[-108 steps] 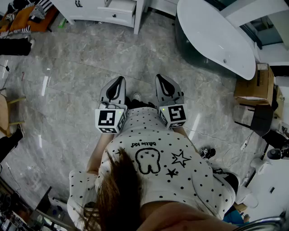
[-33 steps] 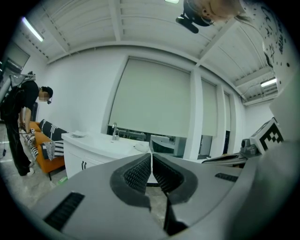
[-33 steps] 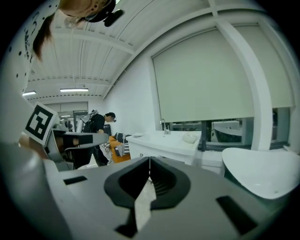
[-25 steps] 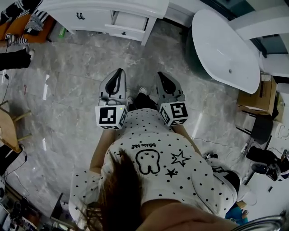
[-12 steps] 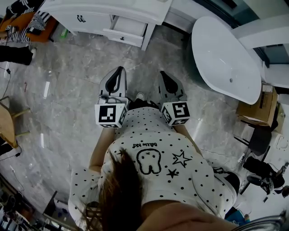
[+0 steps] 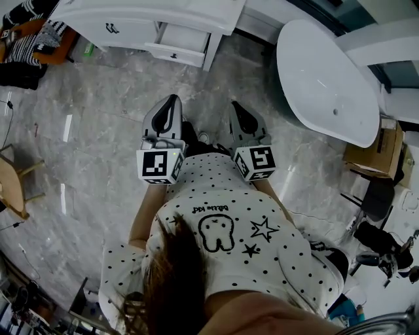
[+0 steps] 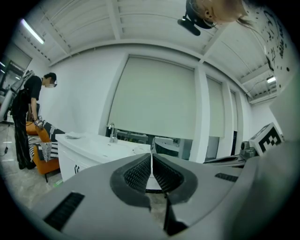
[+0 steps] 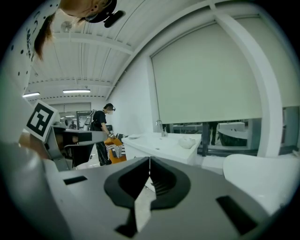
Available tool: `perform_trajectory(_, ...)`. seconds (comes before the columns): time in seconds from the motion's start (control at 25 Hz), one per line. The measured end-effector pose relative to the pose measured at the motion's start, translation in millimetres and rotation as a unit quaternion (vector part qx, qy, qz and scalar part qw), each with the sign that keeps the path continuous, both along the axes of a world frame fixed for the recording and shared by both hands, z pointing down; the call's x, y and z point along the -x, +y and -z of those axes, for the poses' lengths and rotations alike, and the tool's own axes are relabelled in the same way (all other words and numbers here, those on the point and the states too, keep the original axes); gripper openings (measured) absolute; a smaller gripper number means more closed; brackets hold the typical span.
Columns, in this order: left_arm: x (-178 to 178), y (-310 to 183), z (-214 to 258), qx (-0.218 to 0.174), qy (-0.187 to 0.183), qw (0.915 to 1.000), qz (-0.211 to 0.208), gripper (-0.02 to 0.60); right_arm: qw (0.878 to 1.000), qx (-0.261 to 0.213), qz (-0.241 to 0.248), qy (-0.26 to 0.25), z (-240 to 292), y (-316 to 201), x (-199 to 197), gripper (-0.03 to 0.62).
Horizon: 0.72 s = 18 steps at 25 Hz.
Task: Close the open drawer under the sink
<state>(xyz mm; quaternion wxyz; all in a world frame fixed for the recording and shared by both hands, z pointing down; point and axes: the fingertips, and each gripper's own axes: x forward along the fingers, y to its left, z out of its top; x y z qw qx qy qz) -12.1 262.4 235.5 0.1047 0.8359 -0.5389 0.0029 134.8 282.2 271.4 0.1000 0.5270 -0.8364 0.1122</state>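
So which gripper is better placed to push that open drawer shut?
Left, probably. The open drawer sits almost straight ahead of the left gripper, while the right gripper points past its right-hand end. Both are shut, empty and well short of it.

Mock bathroom, showroom-like. White sink vanity [image 6: 131, 13], freestanding bathtub [image 6: 327, 78], marble-look floor [image 6: 98, 131]. Cardboard box [image 6: 370, 147] near the tub.
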Motion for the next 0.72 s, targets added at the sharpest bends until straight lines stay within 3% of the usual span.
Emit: perform_trajectory(0.72,53,-96,17,-0.011,-0.002,0.9995,-0.031,0.015,0.999,-0.01,-0.039,0.0,14,-86,49,0.014)
